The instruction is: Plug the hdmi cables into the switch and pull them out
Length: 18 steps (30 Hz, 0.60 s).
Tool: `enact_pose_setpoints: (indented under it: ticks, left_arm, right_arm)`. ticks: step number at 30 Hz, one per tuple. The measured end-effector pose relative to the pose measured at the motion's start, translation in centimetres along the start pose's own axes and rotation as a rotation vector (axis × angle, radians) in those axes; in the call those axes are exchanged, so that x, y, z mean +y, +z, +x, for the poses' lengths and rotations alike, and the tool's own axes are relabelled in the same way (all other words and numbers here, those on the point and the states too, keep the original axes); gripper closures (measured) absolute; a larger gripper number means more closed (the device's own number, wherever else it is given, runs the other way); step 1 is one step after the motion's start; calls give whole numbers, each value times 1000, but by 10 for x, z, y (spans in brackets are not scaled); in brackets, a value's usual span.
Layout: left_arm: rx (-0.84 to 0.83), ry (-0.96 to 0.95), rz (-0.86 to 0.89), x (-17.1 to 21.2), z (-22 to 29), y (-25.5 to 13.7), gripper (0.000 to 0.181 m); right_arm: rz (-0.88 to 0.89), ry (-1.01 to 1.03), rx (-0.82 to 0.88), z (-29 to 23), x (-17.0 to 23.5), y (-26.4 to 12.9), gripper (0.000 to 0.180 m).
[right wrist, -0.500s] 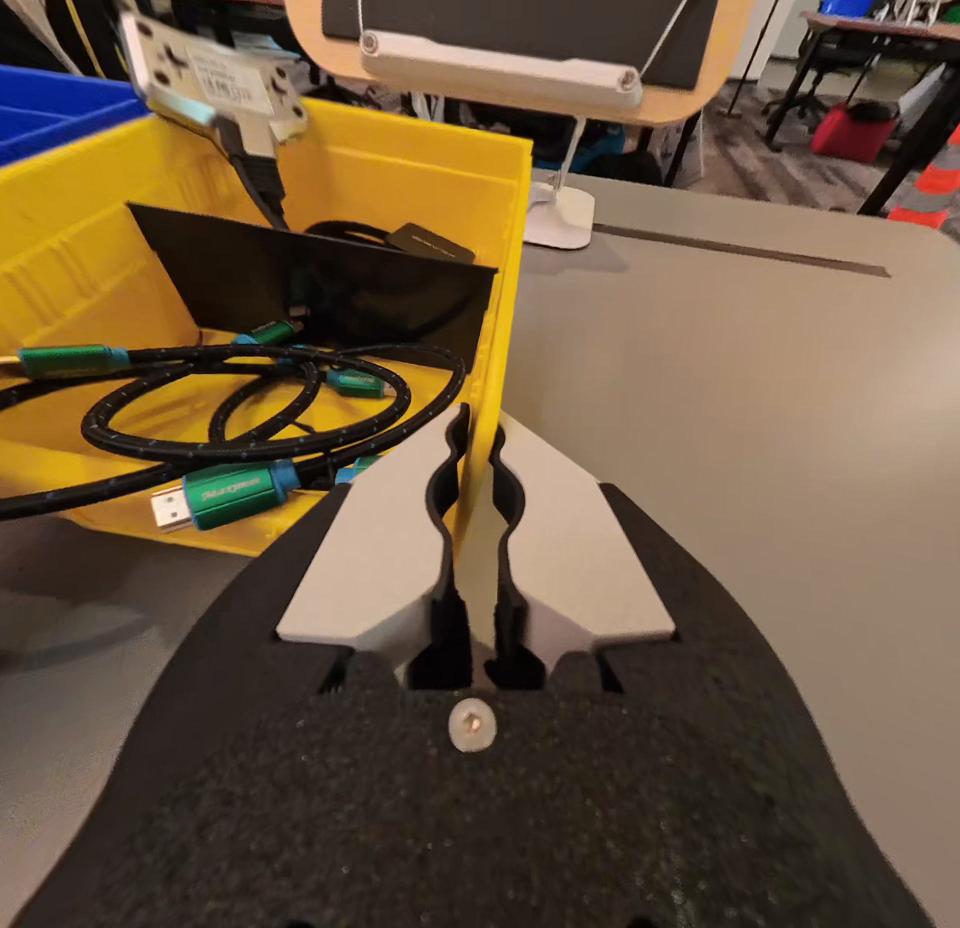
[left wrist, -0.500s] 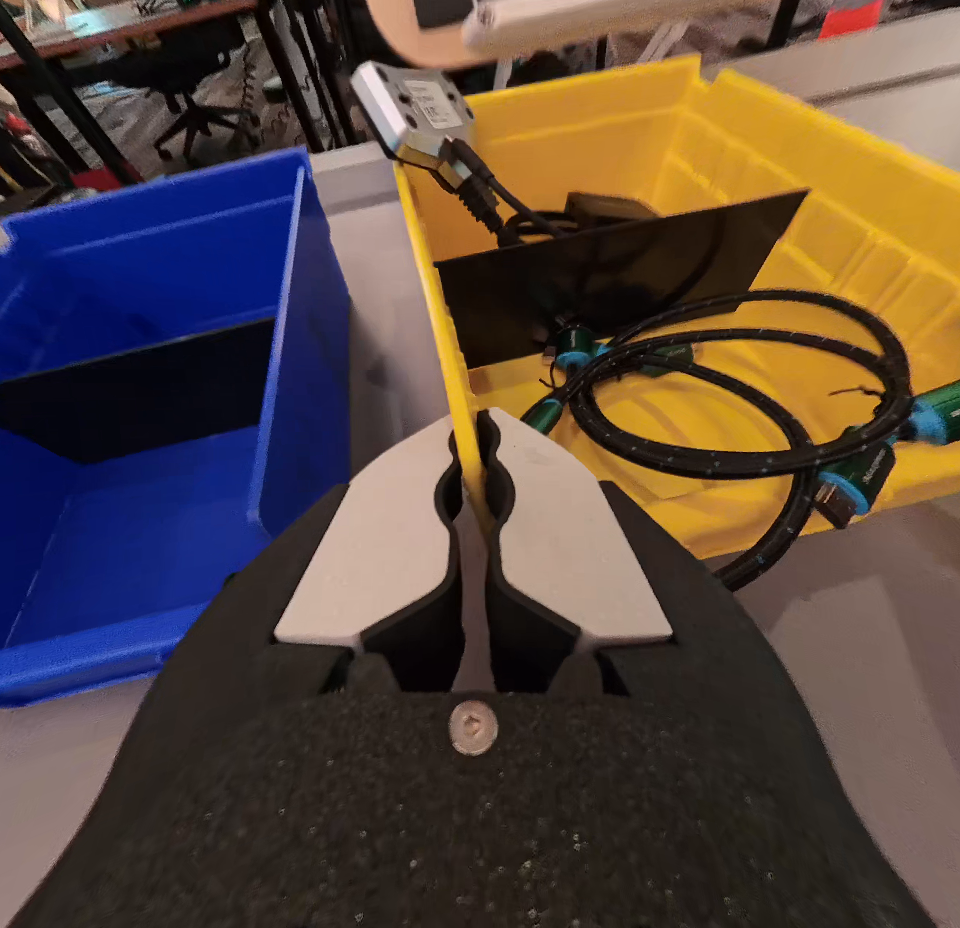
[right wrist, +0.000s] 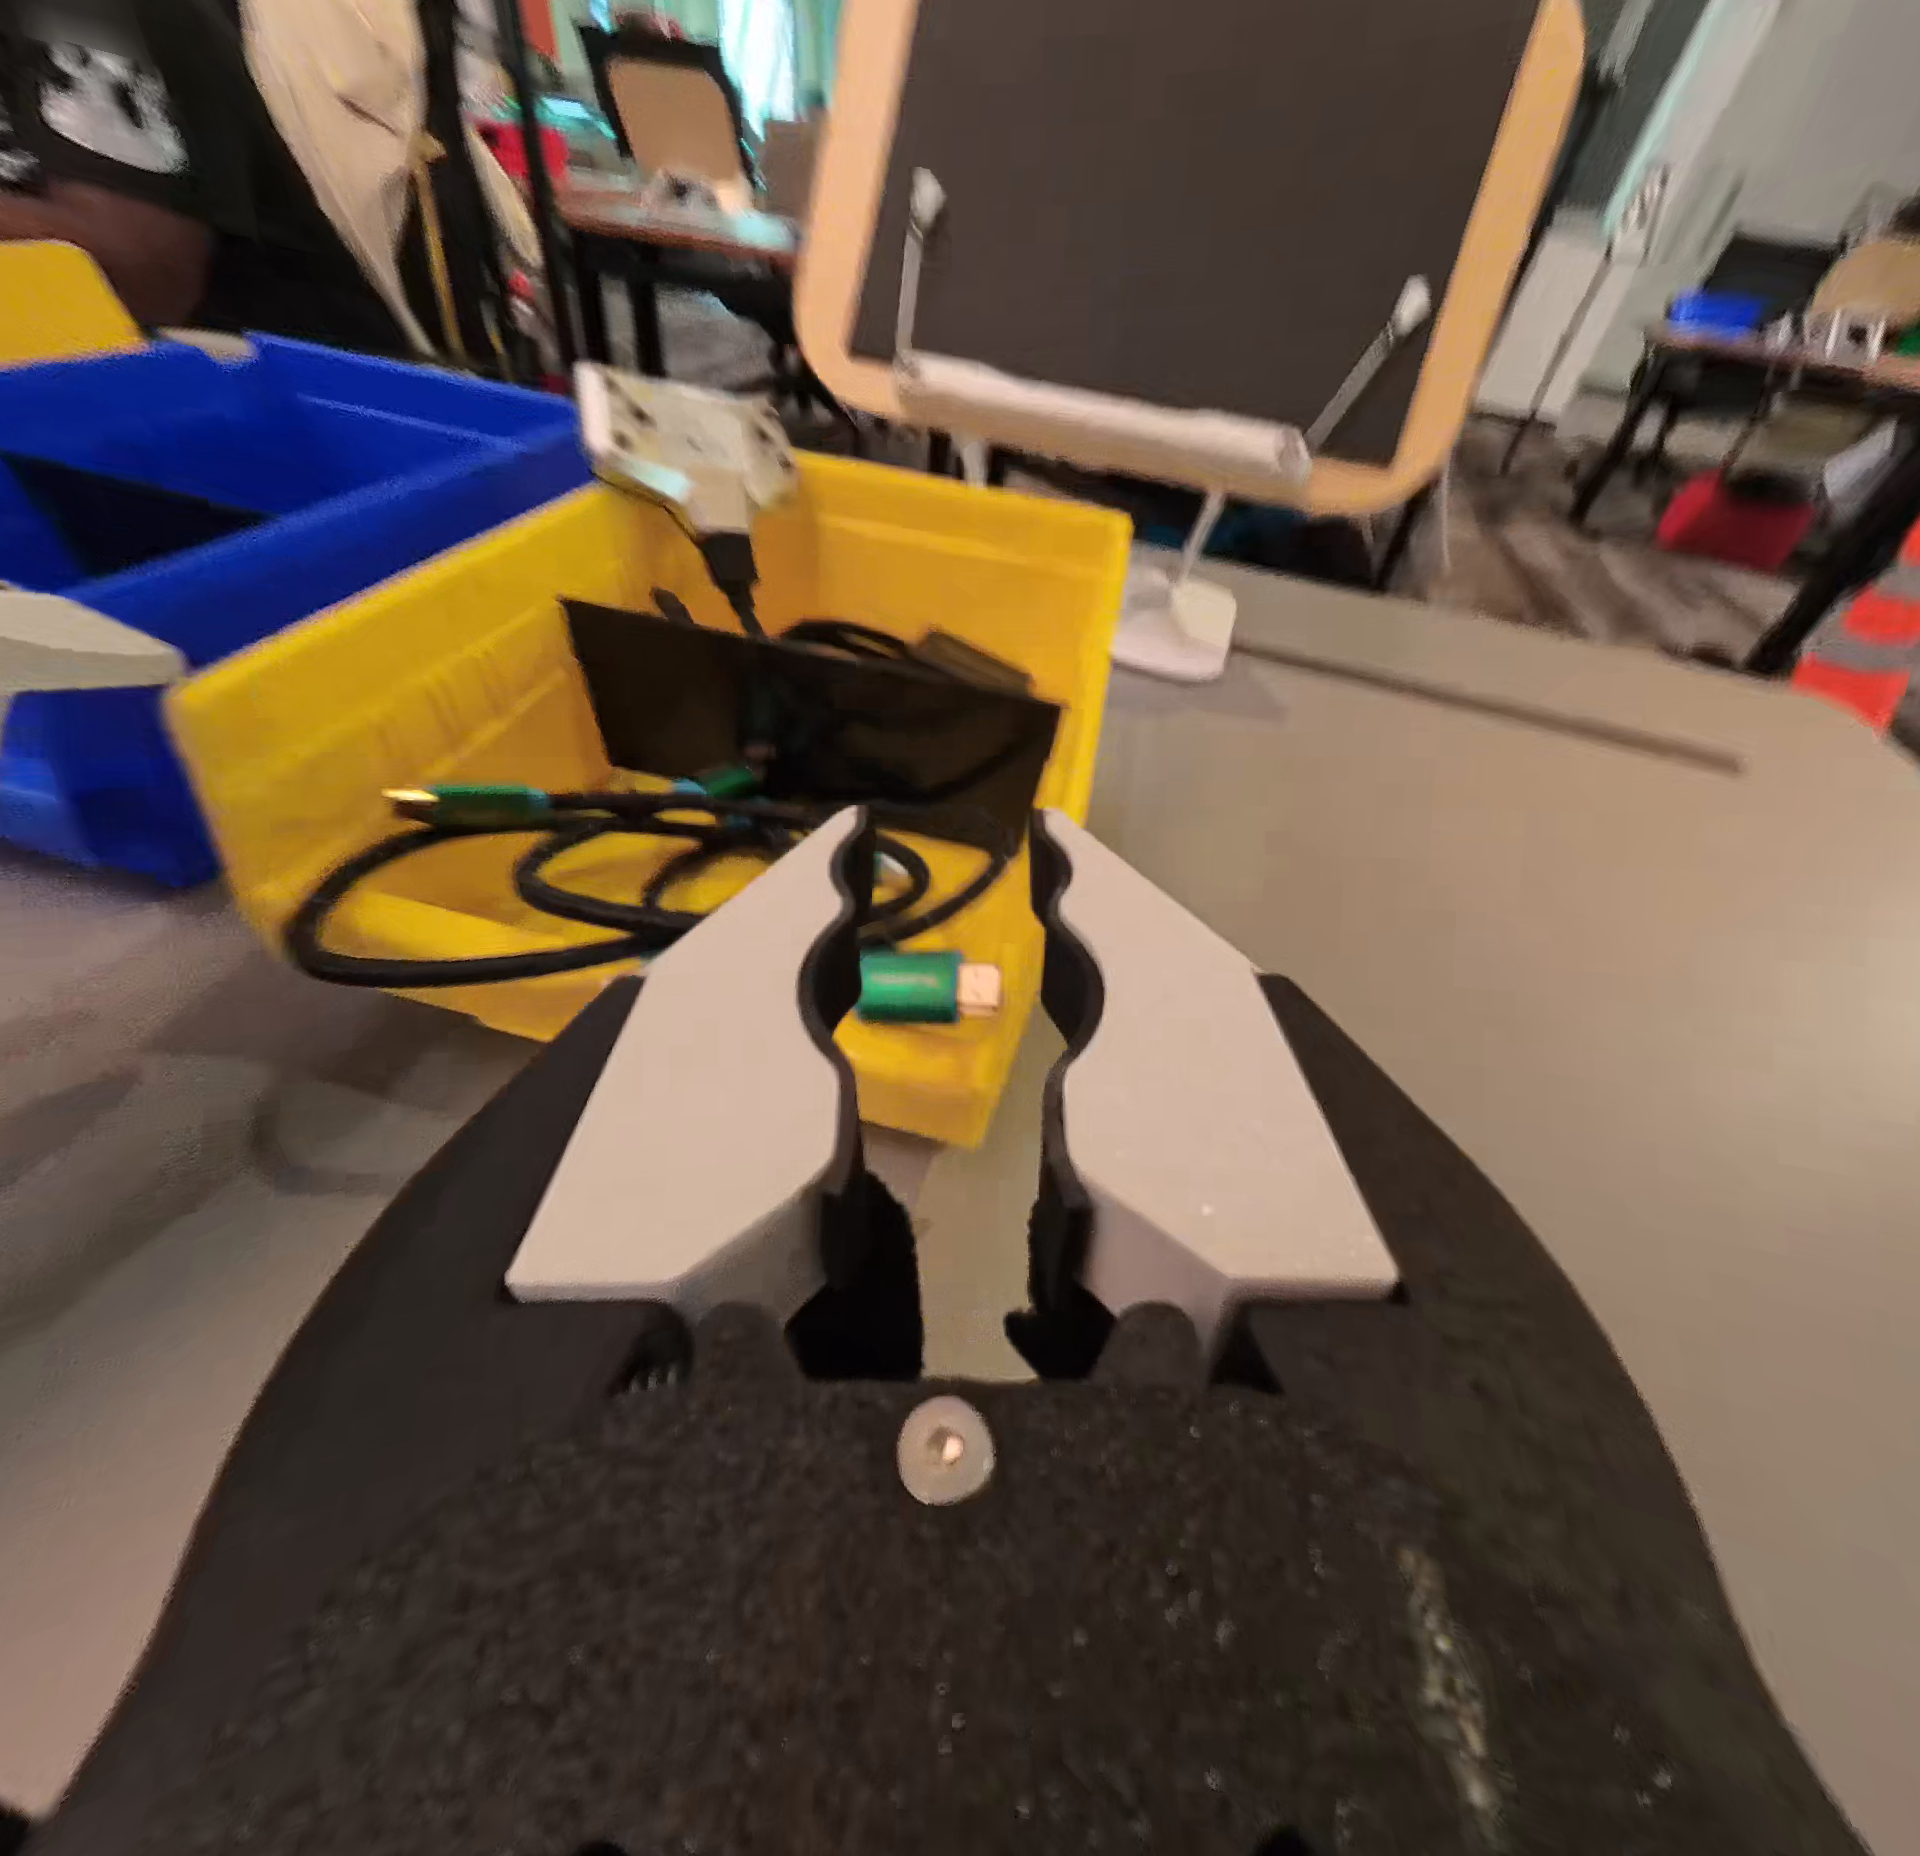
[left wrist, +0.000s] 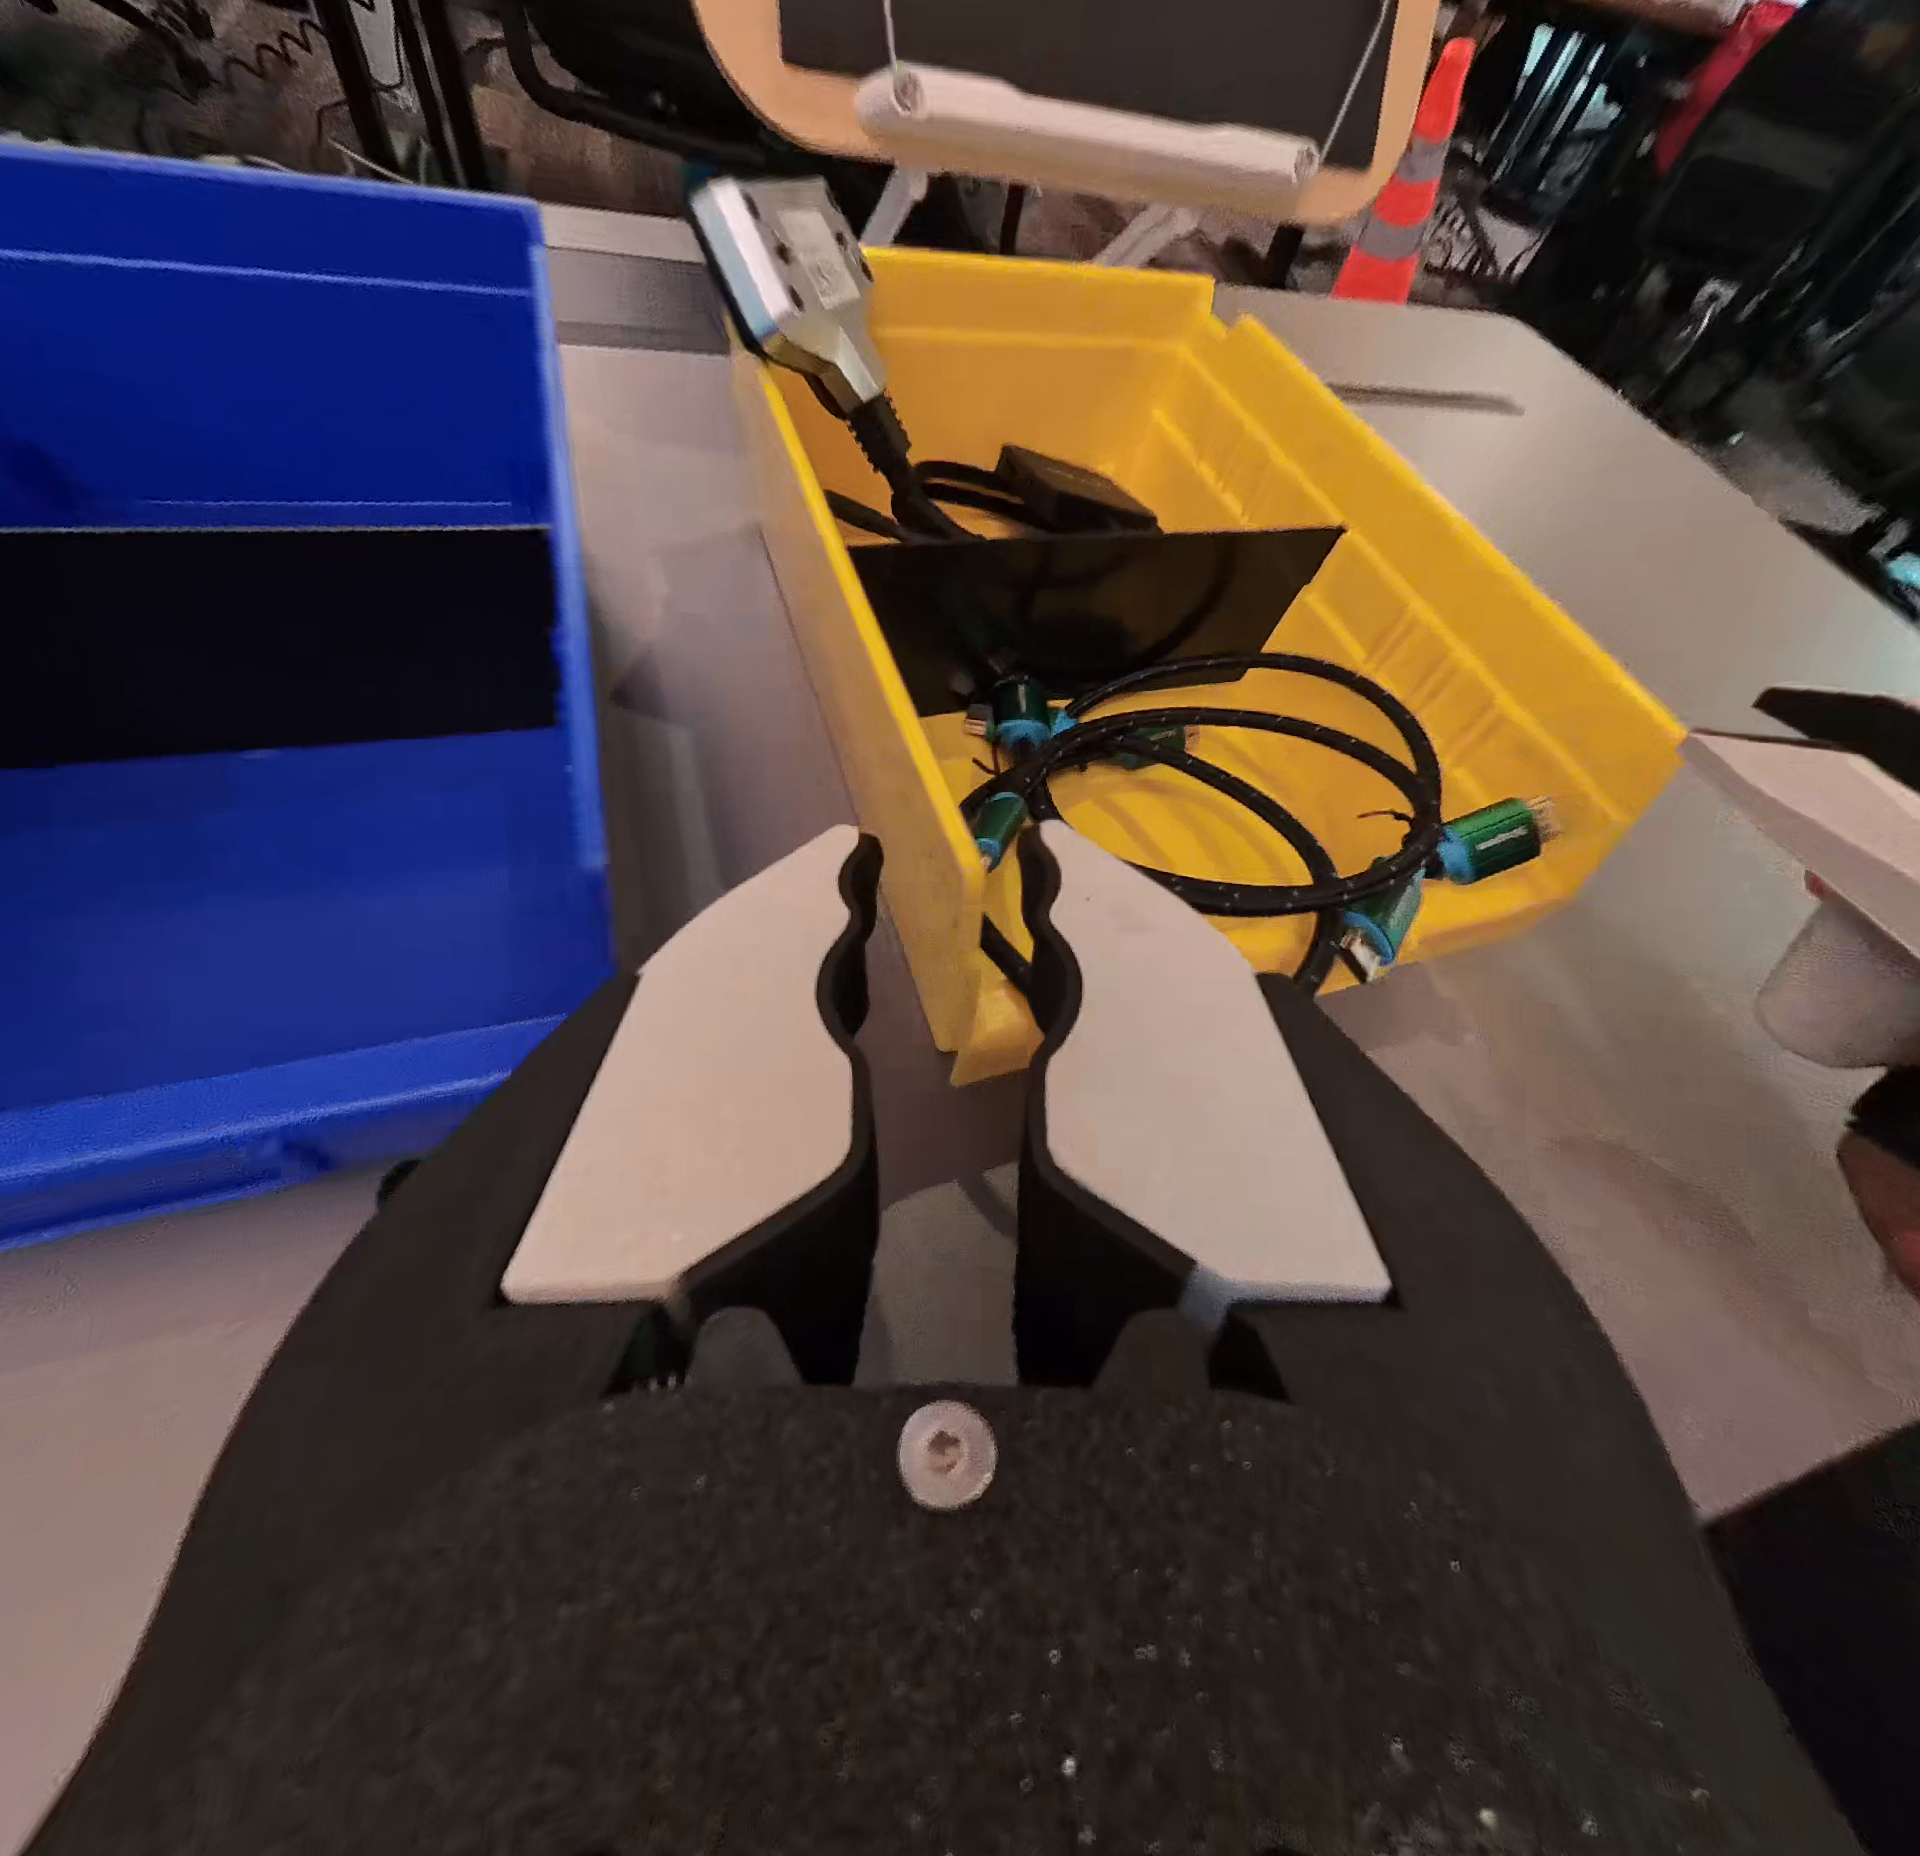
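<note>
A grey table (left wrist: 1621, 1162) carries a blue bin (left wrist: 291, 663) and, just beside it, a yellow bin (left wrist: 1382, 518) split by a black divider (left wrist: 1081, 601). Behind stands a dark panel in a tan frame (right wrist: 1174, 196).

In the yellow bin's front compartment lie coiled black braided HDMI cables (left wrist: 1247, 809) with green plugs (right wrist: 909, 987); one plug hangs at the near corner. The silver switch (left wrist: 795, 279) perches on the bin's back rim, a black lead already running from it down behind the divider.

The left gripper (left wrist: 951, 850) is part-open and empty, straddling the bin's near left wall. The right gripper (right wrist: 945, 830) is likewise part-open and empty, near that hanging plug.

The cables look light, floppy and springy; the rigid green plug shell is probably the place to grip. The switch seems light and likely to slide, so it needs bracing.
</note>
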State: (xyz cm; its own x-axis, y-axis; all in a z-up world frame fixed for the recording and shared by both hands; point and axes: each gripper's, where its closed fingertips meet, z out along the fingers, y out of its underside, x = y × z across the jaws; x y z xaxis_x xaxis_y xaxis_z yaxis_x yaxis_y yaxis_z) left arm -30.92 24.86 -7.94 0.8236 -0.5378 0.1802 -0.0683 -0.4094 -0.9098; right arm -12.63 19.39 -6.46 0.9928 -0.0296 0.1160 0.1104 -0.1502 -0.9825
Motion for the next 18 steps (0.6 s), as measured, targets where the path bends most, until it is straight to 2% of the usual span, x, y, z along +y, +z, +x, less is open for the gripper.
enact_pose_setpoints:
  ticks: [2,4,6,9,12,17,18]
  left_arm:
    - [-15,-19,21,-8,-16,-21,152]
    - [-71,-21,39,-13,-50,-44,149]
    - [-182,-6,35,-10,-102,-67,146]
    - [-351,-28,-12,5,-188,-87,142]
    - [-408,-42,-32,8,-241,-82,141]
    - [-367,-35,-71,10,-277,-39,150]
    - [-328,-59,-58,9,-276,-34,165]
  right_arm:
    - [48,-56,-82,-29,-15,-12,151]
    - [55,-71,-237,-72,-12,-26,150]
    - [29,-52,-426,-123,0,-42,146]
    - [-19,-119,-612,-186,20,-64,142]
    - [-9,-218,-697,-231,33,-78,141]
    - [-10,-315,-705,-268,36,-69,142]
    - [-27,-301,-690,-270,34,-60,142]
